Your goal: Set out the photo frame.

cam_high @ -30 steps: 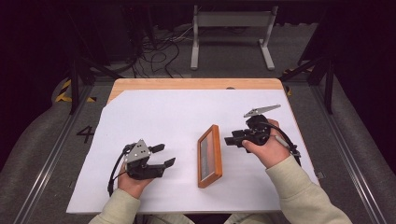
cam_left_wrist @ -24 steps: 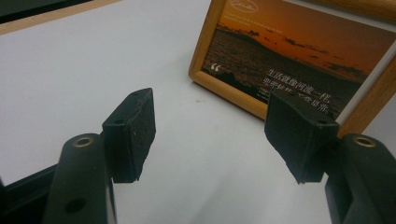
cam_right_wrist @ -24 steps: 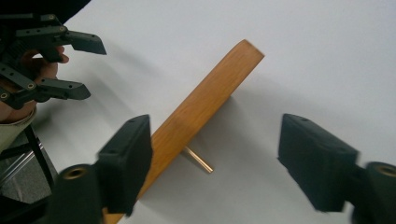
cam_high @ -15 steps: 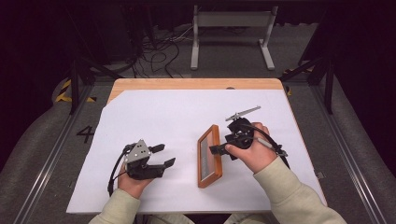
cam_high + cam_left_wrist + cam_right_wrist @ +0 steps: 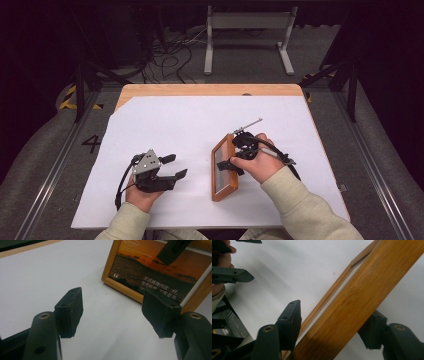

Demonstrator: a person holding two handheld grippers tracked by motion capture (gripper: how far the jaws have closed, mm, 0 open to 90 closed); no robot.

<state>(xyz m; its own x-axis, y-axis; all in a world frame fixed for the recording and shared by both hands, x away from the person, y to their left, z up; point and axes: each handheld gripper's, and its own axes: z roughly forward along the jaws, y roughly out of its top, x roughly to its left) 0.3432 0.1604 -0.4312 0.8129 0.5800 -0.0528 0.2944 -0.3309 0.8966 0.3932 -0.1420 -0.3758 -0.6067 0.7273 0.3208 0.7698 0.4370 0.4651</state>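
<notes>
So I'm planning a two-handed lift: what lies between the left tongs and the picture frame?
Only bare white table cover separates the left tongs from the picture frame, seen from above.

Wooden picture frame [image 5: 223, 167] on white-covered surface [image 5: 190, 125], right of centre, long side running away from person, right edge tilted up. Right hand-held gripper [image 5: 239, 154] over frame's upper right part, jaws straddling raised edge; whether pads press wood, cannot tell. Right hand [image 5: 262, 162] just beside frame, cream sleeve behind. Left hand-held gripper [image 5: 173, 166] low over surface, well apart from frame, jaws spread, pointing toward frame, nothing between them. Bare wood strip along surface's far edge. Cables [image 5: 170, 55] on floor beyond.
</notes>
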